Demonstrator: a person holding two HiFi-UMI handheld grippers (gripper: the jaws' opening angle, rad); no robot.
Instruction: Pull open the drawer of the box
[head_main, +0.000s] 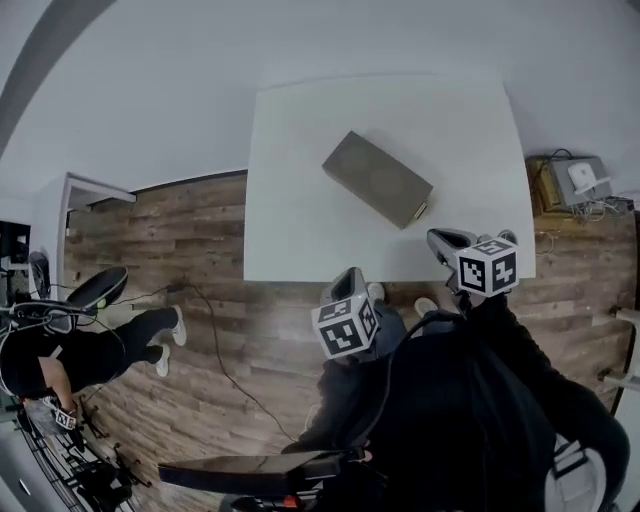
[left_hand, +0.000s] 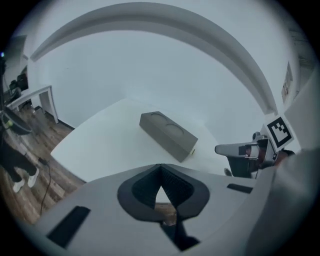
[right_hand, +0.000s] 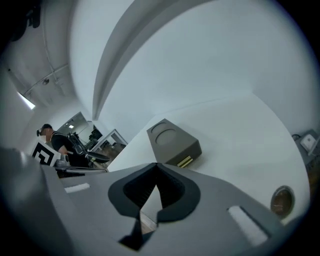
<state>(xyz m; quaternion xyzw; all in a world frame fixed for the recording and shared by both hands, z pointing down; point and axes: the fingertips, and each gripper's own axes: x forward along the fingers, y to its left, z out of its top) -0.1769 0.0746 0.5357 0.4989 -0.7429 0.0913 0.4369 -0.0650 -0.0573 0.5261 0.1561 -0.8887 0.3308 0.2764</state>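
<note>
A grey-brown oblong box (head_main: 378, 178) lies at an angle in the middle of the white table (head_main: 290, 230). Its near end carries a small gold tab (head_main: 421, 211), which also shows in the right gripper view (right_hand: 185, 161). My left gripper (head_main: 345, 288) hangs off the table's front edge, well short of the box (left_hand: 167, 132). Its jaws meet at the tip (left_hand: 160, 170) with nothing between them. My right gripper (head_main: 445, 243) is over the front right of the table, a short way from the tab end. It too is shut and empty (right_hand: 156, 167).
Wood floor lies left of and in front of the table, with a cable (head_main: 220, 350) across it. A person (head_main: 80, 350) sits at the far left by a desk. A low unit with devices (head_main: 570, 185) stands right of the table. A dark flat object (head_main: 250, 470) is near my legs.
</note>
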